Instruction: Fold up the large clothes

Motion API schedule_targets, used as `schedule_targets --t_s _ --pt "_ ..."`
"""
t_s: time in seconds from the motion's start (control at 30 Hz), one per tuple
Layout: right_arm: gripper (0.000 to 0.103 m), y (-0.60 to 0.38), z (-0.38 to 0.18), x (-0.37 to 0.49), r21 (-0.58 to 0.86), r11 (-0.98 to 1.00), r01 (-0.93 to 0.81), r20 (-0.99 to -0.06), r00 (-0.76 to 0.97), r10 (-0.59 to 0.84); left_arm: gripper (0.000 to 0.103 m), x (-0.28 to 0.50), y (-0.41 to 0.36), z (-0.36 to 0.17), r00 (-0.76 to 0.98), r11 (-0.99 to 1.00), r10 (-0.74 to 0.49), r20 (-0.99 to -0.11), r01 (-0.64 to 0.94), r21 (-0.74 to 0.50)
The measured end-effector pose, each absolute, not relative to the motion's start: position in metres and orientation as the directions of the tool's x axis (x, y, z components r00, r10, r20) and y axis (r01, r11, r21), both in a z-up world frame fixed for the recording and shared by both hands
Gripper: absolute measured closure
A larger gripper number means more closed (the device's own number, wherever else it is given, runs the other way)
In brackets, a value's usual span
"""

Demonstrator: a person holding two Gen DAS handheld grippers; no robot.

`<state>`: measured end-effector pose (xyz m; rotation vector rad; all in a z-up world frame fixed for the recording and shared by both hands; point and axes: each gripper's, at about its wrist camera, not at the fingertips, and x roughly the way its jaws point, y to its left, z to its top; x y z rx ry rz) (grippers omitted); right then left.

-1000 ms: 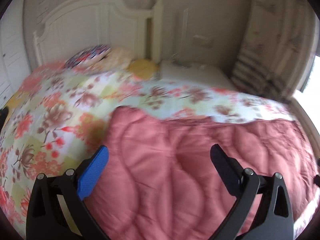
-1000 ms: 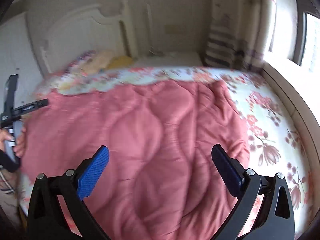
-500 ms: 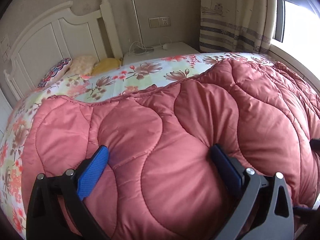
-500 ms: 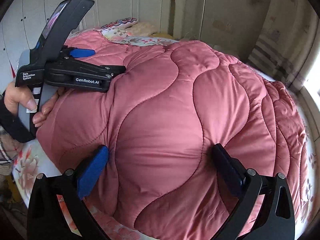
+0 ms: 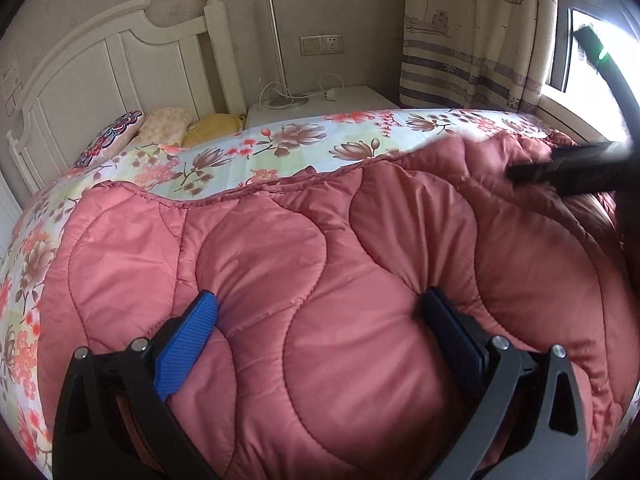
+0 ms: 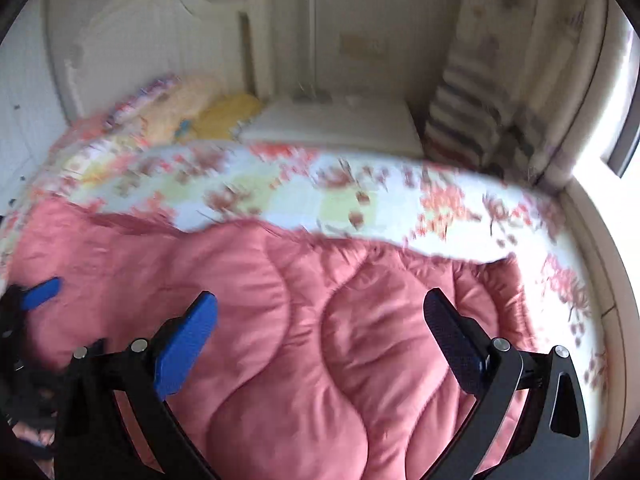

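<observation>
A pink quilted comforter [image 5: 320, 240] lies bunched on the near half of the bed. My left gripper [image 5: 319, 298] is open, and both fingers press down into the comforter, so a padded bulge rises between them. The right gripper [image 5: 560, 168] shows as a dark blurred bar over the comforter's far right edge in the left wrist view. The right wrist view is motion-blurred: my right gripper [image 6: 320, 298] is open just above the comforter [image 6: 300, 320], with nothing clamped. A blue pad of the left gripper [image 6: 40, 292] shows at the far left there.
A floral sheet [image 5: 280, 148] covers the mattress beyond the comforter. Pillows [image 5: 164, 124] lie against the white headboard [image 5: 100, 72]. A white nightstand [image 5: 320, 104] with a lamp and cable stands beside the bed. A striped curtain [image 5: 472, 40] and a window are on the right.
The left gripper has sunk a little deeper into the comforter. The right gripper swung from facing the left gripper toward the headboard and now appears at the right of the left view.
</observation>
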<state>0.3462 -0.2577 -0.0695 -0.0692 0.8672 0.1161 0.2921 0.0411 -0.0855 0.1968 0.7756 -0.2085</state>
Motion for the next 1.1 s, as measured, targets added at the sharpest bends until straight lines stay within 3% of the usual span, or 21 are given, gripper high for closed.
schedule_targets --t_s 0.1,0.3,0.5,0.63,0.7,0.9,1.0,1.1 --pt "0.004 -0.255 -0.102 0.360 -0.031 0.990 -0.135 -0.801 0.596 0.057 0.002 0.294 0.043 -0.086 0.689 0.962 -0.127 -0.713 0.261 0.080" --pt "0.005 -0.250 -0.084 0.337 -0.078 0.990 -0.116 -0.789 0.615 0.010 0.002 0.293 0.042 -0.086 0.689 0.962 -0.127 -0.714 0.261 0.081" --pt "0.005 -0.229 -0.059 0.255 -0.045 0.958 -0.284 -0.726 0.668 0.164 0.002 0.294 0.042 -0.087 0.688 0.962 -0.127 -0.714 0.261 0.080" --pt "0.005 -0.213 -0.085 0.240 -0.124 0.929 -0.349 -0.763 0.632 0.136 0.002 0.294 0.041 -0.087 0.689 0.962 -0.119 -0.715 0.258 0.089" --pt "0.004 -0.216 -0.098 0.241 -0.081 0.934 -0.347 -0.752 0.636 0.171 0.002 0.294 0.040 -0.088 0.689 0.962 -0.114 -0.716 0.256 0.094" --pt "0.005 -0.214 -0.078 0.226 -0.100 0.941 -0.324 -0.737 0.659 0.149 0.002 0.293 0.039 -0.088 0.689 0.963 -0.115 -0.716 0.255 0.091" --pt "0.005 -0.211 -0.070 0.198 -0.072 0.917 -0.393 -0.708 0.668 0.230 0.002 0.294 0.040 -0.088 0.689 0.963 -0.115 -0.716 0.255 0.091" --pt "0.004 -0.202 -0.088 0.178 -0.089 0.887 -0.454 -0.737 0.629 0.248 0.002 0.294 0.040 -0.088 0.689 0.962 -0.115 -0.715 0.256 0.092"
